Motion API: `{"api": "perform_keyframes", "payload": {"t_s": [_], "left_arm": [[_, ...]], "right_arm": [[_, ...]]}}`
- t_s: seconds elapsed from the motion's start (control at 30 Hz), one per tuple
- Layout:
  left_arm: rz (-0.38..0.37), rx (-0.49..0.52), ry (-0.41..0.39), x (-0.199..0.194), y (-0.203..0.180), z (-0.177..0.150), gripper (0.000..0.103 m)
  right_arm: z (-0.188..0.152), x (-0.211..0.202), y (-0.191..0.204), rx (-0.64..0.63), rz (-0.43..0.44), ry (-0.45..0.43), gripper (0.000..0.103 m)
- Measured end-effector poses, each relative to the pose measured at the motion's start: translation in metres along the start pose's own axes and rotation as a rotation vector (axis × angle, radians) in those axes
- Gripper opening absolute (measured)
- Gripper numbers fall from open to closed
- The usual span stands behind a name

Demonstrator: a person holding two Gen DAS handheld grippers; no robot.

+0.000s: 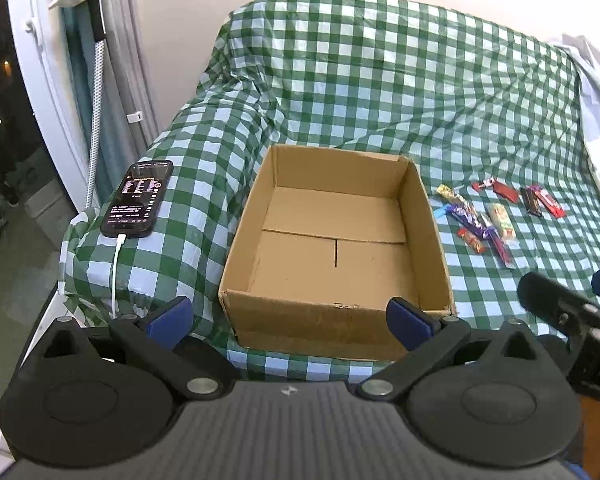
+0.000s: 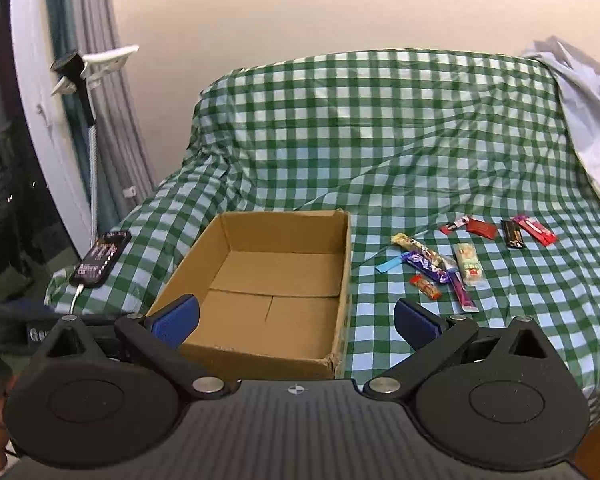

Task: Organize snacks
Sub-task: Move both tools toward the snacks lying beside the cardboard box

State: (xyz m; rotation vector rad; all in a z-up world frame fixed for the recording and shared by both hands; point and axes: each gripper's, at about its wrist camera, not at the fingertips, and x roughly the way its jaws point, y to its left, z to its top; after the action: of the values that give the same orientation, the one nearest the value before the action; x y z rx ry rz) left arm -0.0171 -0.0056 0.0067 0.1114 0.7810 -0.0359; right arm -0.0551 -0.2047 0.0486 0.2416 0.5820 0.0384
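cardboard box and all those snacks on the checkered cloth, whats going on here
A person holds a claw in each hand, and both the left claw and right claw are open and empty. The cardboard box has nothing in it. The wrapped snacks all lie scattered on the checkered cloth to its right, untouched.

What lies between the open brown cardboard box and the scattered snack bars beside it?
Only bare green-checked cloth separates the brown cardboard box from the snack bars; the blue-wrapped one lies nearest. The right wrist view shows it best.

box (image 2: 268,280): 1 | snack bars (image 2: 426,266): 9 | phone (image 1: 138,200): 1
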Motion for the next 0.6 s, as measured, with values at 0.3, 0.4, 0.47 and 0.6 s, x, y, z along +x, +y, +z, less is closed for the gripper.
{"api": "perform_keyframes", "payload": {"t_s": [0.3,0.4,0.47,0.6], "left_arm": [[0.043,0.014,0.062,0.020,0.009,0.004,0.103],[0.044,0.014,0.065,0.024,0.011,0.006,0.103],[0.051,0.014,0.063,0.027,0.010,0.009,0.103],[0.044,0.001,0.066,0.033,0.010,0.016,0.103]], "right_arm": [[-0.002,0.020,0.006,-0.038,-0.007,0.080,0.103],[-0.002,0.029,0.009,-0.056,-0.009,0.104,0.103],[0.000,0.033,0.010,-0.072,-0.008,0.106,0.103],[0.004,0.037,0.013,-0.108,-0.005,0.087,0.103]]}}
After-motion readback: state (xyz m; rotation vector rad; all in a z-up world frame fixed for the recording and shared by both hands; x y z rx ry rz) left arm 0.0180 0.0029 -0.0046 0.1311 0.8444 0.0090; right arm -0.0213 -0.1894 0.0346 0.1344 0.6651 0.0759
